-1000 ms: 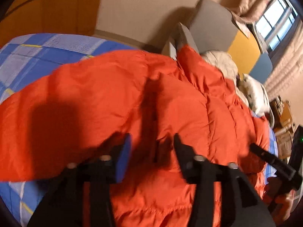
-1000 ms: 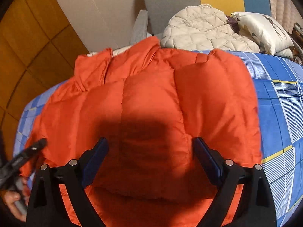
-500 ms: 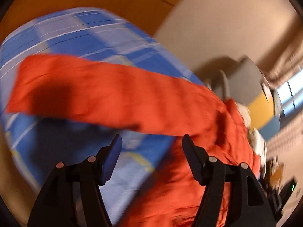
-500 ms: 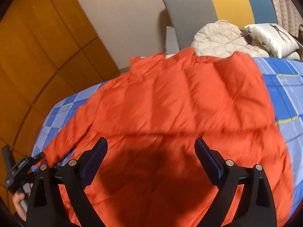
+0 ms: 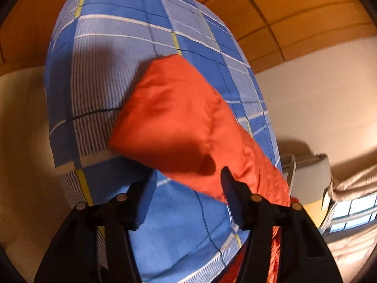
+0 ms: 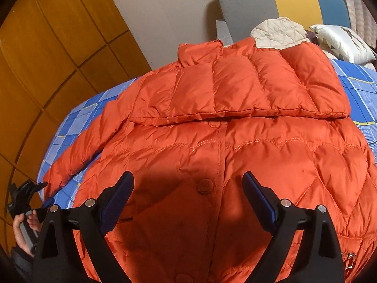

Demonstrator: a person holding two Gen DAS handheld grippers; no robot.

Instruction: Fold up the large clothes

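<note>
A: Item one, the garment?

B: I logged an orange down jacket (image 6: 235, 141), lying front-up across the bed (image 6: 77, 115) with its blue checked sheet. The hood (image 6: 247, 89) was folded down over the chest, the collar toward the headboard (image 6: 245, 0). One sleeve (image 5: 179, 122) ran out toward the bed's side edge nearest the wooden wall panels (image 6: 47, 47), its cuff flat on the sheet.

A: Left claw?

B: My left claw (image 5: 186, 198) sat over that sleeve, its jaws about half apart and just been narrowing. The sleeve's edge lay beside the right-hand finger (image 5: 232, 198), but I saw only bare sheet between the pads; nothing gripped. In the right wrist view the same claw (image 6: 35, 188) showed at the bed's side edge by the cuff, with a hand (image 6: 22, 228) on its handle.

A: Right claw?

B: My right claw (image 6: 188, 202) hung above the jacket's front, near a snap button (image 6: 205, 186), jaws wide, holding nothing.

A: Other stock?

B: A cream quilted garment (image 6: 278, 33) and a pale pillow (image 6: 341, 42) at the head of the bed.
</note>
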